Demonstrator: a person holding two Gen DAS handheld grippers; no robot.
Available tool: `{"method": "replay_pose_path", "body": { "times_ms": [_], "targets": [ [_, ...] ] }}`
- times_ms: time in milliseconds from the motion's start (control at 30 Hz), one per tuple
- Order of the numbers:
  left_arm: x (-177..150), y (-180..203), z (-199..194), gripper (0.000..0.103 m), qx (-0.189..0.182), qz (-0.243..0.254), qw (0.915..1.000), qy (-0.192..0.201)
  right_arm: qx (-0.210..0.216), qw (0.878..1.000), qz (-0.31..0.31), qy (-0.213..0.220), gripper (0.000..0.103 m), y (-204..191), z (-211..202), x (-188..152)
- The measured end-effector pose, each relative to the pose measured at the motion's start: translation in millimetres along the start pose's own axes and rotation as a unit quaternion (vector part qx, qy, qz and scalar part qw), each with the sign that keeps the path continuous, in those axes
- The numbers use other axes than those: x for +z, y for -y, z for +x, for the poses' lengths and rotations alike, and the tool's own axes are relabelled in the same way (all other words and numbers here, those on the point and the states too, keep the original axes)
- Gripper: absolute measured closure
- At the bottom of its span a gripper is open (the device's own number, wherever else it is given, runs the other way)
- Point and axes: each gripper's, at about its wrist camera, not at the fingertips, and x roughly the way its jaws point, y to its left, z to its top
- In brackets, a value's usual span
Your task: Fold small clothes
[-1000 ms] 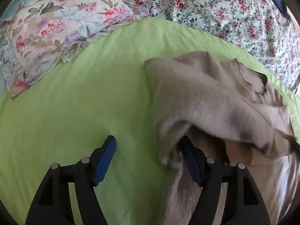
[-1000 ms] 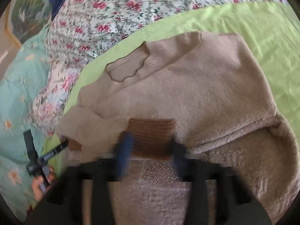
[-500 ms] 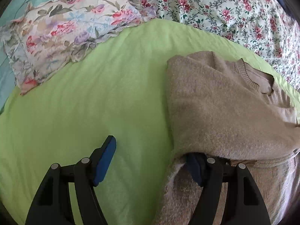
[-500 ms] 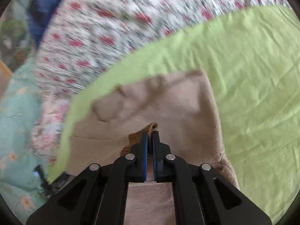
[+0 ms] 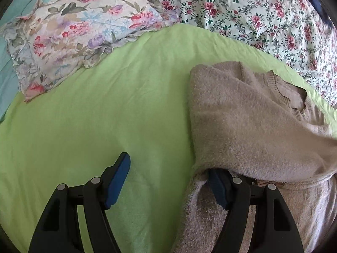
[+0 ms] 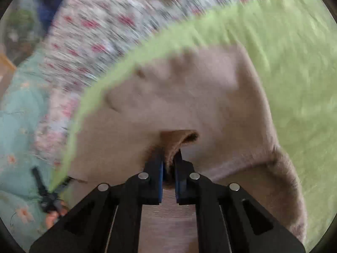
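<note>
A beige knitted sweater (image 5: 248, 126) lies on a lime green sheet (image 5: 105, 126), partly folded over itself, with its neckline (image 5: 294, 97) at the far right. My left gripper (image 5: 168, 179) is open at the sweater's left edge; its right finger is tucked under the folded layer and its left finger (image 5: 120, 175) rests on bare sheet. In the right wrist view the sweater (image 6: 189, 97) fills the middle, blurred by motion. My right gripper (image 6: 168, 158) is shut on the sweater's brown ribbed cuff (image 6: 179, 139), which bunches up between the pads.
A floral pillow (image 5: 73, 42) lies at the far left of the sheet, and a rose-print bedspread (image 5: 252, 10) runs along the back. A turquoise sheet (image 6: 19, 116) lies to the left in the right wrist view.
The right gripper closed on the brown cuff and keeps moving with it. The folded sweater layer settled flat over the left gripper's right finger, and the left gripper stayed open in place.
</note>
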Motion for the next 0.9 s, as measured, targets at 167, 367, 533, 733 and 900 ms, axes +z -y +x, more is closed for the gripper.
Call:
{"method": "replay_pose_path", "body": {
  "times_ms": [167, 367, 533, 733, 900],
  "targets": [
    [-1, 10, 1, 0.027, 0.017, 0.017, 0.9997, 0.000, -0.081, 0.996, 0.014, -0.025, 0.094, 5, 4, 19],
    [-1, 9, 3, 0.027, 0.018, 0.015, 0.9997, -0.003, -0.153, 0.988, 0.024, -0.021, 0.090, 9, 13, 8],
    [0, 6, 3, 0.027, 0.014, 0.018, 0.9997, -0.004, -0.064, 0.993, -0.054, -0.080, 0.090, -33, 45, -14],
    [-3, -5, -1, 0.024, -0.010, 0.016, 0.9996, -0.019, -0.140, 0.986, 0.024, -0.084, 0.094, 20, 52, -17],
    [-23, -10, -29, 0.026, -0.041, 0.045, 0.9977, -0.031, -0.112, 0.993, 0.017, -0.046, 0.065, 18, -7, -22]
  ]
}}
